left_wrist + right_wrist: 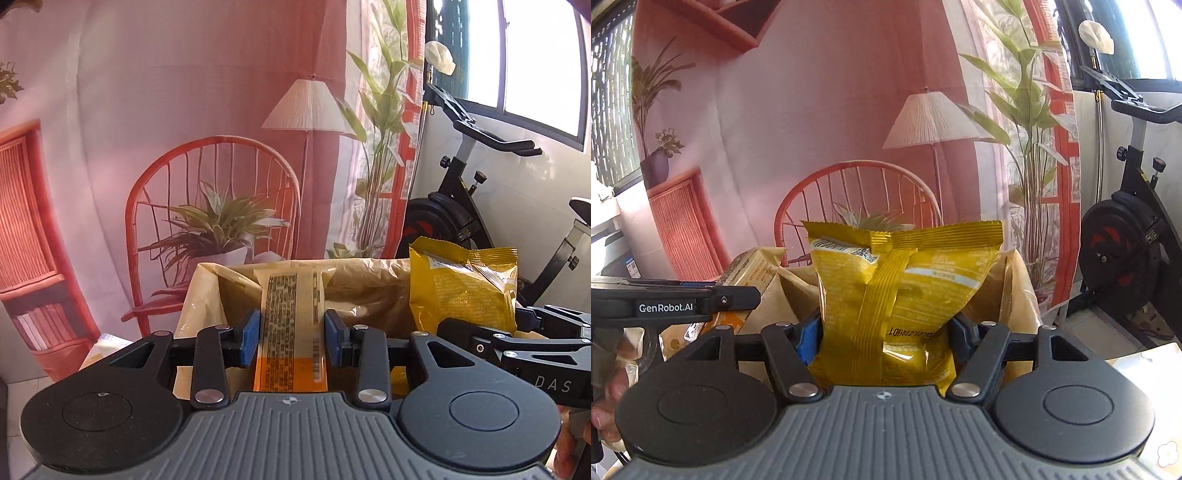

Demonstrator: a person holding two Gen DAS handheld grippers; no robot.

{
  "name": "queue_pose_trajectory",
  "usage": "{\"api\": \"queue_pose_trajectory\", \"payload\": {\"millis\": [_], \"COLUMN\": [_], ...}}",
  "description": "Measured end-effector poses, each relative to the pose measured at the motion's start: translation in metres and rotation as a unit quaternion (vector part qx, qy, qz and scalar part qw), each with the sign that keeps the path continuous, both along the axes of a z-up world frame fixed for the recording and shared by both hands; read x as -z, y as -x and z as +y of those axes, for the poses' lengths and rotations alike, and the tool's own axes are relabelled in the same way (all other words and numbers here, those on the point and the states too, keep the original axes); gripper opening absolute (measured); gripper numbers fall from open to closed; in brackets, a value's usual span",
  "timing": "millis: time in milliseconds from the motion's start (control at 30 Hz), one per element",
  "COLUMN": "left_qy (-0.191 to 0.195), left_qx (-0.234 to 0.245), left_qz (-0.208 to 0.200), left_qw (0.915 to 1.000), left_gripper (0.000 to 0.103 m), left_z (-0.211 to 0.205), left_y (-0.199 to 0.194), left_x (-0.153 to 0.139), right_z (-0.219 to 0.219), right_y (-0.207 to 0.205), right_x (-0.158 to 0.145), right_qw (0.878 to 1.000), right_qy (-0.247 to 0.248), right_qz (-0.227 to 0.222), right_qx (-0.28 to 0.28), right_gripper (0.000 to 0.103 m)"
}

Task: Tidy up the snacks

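My left gripper (291, 338) is shut on a long cream and orange snack packet (290, 325), held upright over a box lined with tan plastic (207, 291). My right gripper (884, 338) is shut on a yellow foil snack bag (905, 295), held upright over the same lined box (1015, 295). The yellow bag (461, 288) also shows at the right of the left wrist view, with the right gripper's body below it. The cream packet (750, 273) shows at the left of the right wrist view, above the left gripper's body.
A printed backdrop with a red chair (214, 206) and lamp hangs behind the box. An exercise bike (476, 206) stands at the right, also in the right wrist view (1126, 236). More snack wrappers (683, 336) lie low at the left.
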State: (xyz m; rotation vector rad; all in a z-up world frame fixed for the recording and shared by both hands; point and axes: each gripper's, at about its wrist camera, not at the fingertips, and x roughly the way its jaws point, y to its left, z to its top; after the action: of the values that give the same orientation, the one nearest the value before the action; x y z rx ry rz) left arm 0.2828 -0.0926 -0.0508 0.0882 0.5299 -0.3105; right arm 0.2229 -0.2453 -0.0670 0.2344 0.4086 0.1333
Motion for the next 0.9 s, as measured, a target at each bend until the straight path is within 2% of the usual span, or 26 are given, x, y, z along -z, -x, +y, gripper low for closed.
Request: {"api": "queue_pose_trajectory", "payload": {"millis": [33, 67, 100, 200, 433, 633, 800, 900], "left_qy": [-0.002, -0.002, -0.001, -0.001, 0.008, 0.002, -0.01, -0.017], "left_qx": [-0.001, -0.002, -0.001, 0.002, 0.012, 0.011, 0.005, 0.003], "left_qz": [0.003, 0.004, 0.001, 0.003, 0.004, 0.02, 0.034, 0.042], "left_qw": [1.0, 1.0, 1.0, 1.0, 0.9999, 0.9997, 0.9994, 0.999], "left_gripper": [0.057, 0.063, 0.063, 0.063, 0.063, 0.062, 0.062, 0.062], "left_z": [0.0, 0.001, 0.004, 0.011, 0.048, 0.094, 0.126, 0.136], "left_y": [-0.002, -0.002, 0.001, 0.008, 0.043, 0.078, 0.103, 0.113], "left_x": [0.002, 0.003, 0.004, 0.003, -0.009, -0.007, 0.005, 0.015], "right_z": [0.0, 0.0, -0.001, -0.004, -0.001, 0.013, 0.029, 0.04], "right_y": [-0.001, -0.001, -0.001, 0.007, 0.04, 0.073, 0.098, 0.112], "right_x": [0.002, 0.004, 0.005, 0.005, -0.009, -0.013, -0.005, 0.009], "right_qw": [1.0, 1.0, 1.0, 1.0, 1.0, 0.998, 0.997, 0.997], "right_qy": [0.001, 0.001, 0.0, 0.0, -0.025, -0.049, -0.069, -0.075], "right_qz": [0.007, 0.015, 0.019, 0.017, -0.008, -0.026, -0.031, -0.02], "right_qx": [0.001, 0.004, 0.005, 0.014, 0.012, 0.004, 0.007, 0.009], "right_gripper": [0.072, 0.075, 0.08, 0.081, 0.081, 0.081, 0.081, 0.081]}}
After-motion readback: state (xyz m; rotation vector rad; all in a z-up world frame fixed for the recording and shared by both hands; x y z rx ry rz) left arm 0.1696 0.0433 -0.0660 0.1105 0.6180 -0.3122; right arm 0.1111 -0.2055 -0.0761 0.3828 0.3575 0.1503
